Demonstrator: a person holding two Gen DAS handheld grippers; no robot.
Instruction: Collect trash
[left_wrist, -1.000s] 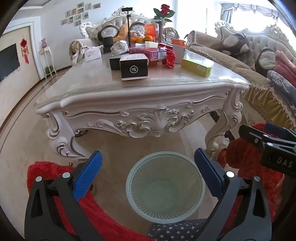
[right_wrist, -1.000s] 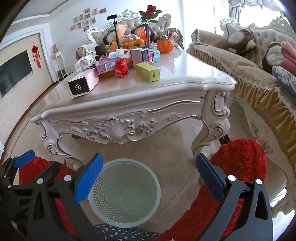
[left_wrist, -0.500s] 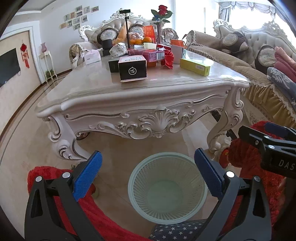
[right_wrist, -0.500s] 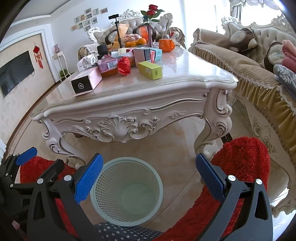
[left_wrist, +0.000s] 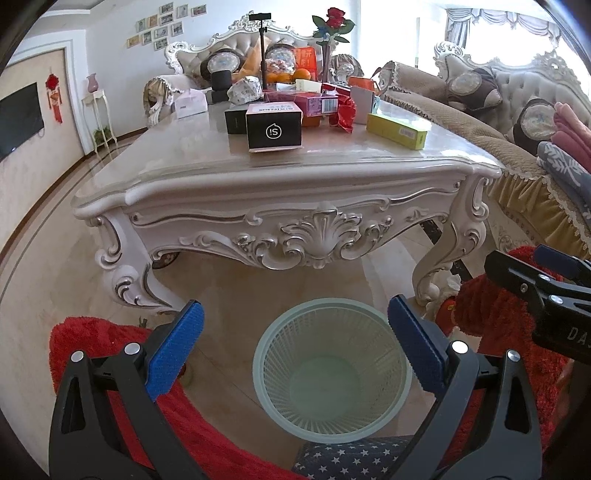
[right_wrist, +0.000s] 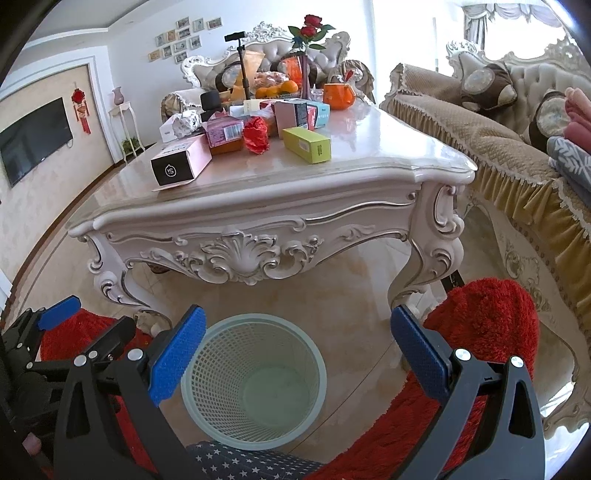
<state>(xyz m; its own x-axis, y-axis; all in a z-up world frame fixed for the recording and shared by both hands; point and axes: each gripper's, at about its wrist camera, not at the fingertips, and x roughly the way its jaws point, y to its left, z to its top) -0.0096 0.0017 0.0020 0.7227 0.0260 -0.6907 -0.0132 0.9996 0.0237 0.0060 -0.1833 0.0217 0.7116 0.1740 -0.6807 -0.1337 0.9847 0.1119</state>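
A pale green mesh bin (left_wrist: 331, 371) (right_wrist: 255, 380) stands empty on the floor in front of the ornate white table (left_wrist: 291, 177) (right_wrist: 266, 206). On the table lie a black-and-pink box (left_wrist: 274, 127) (right_wrist: 181, 164), a yellow-green box (left_wrist: 397, 130) (right_wrist: 307, 144), a crumpled red wrapper (left_wrist: 345, 114) (right_wrist: 255, 133), a crumpled white paper ball (left_wrist: 243, 88) (right_wrist: 186, 120) and several other boxes. My left gripper (left_wrist: 295, 338) hangs open above the bin, holding nothing. My right gripper (right_wrist: 295, 341) is open too, just right of the bin, and shows at the right edge of the left wrist view.
Red shaggy rugs (left_wrist: 110, 369) (right_wrist: 480, 332) lie on both sides of the bin. A beige-covered sofa (left_wrist: 517, 155) (right_wrist: 498, 147) runs along the right. Oranges (right_wrist: 277, 88), an orange pot (right_wrist: 338, 96), a rose vase (right_wrist: 308, 55) and a tripod (left_wrist: 263, 48) stand at the table's far end.
Both grippers have risen a little and tilted up, so the table and its objects sit slightly lower in view. Both stay open.
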